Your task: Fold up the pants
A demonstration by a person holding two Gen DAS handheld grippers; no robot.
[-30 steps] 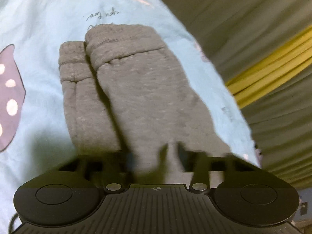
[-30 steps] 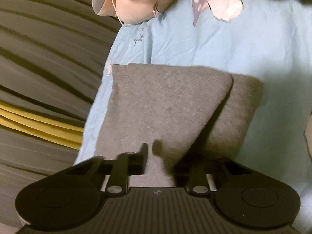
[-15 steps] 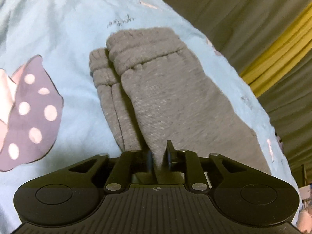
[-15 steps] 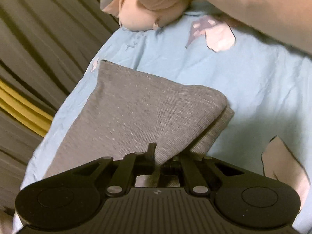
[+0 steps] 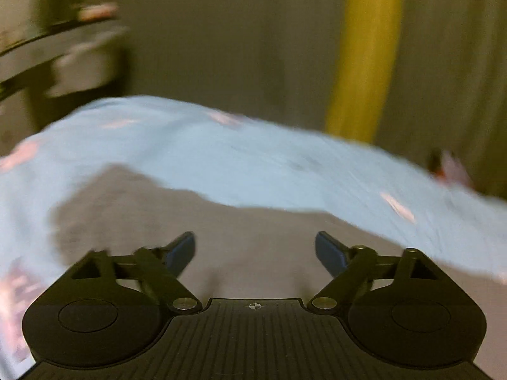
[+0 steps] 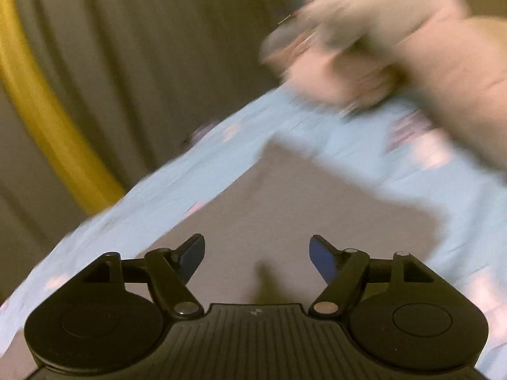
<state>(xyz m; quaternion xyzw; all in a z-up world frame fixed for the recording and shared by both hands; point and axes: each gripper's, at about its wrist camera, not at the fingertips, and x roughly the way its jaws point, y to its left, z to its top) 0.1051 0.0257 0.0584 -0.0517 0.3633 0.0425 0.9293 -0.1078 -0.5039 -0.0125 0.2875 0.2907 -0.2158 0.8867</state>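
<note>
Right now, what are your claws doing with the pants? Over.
Left claw open, holding nothing. Right claw open, holding nothing. Grey pants lying on the blue sheet, shape blurred. Blurred hand beyond the pants, not blocking.

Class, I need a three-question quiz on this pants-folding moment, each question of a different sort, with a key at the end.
1. True or false: the left gripper is clamped on the grey pants.
2. Multiple choice: the pants lie on (A) a bare wooden floor, (B) a light blue sheet, (C) a metal tray.
3. Fill in: the right gripper has its jaws ____, with nothing between them.

Key
1. False: its jaws stand wide apart, and the pants lie below and beyond them.
2. B.
3. Open; the pants lie flat ahead of it. The person's hand beyond is too blurred to judge.
</note>
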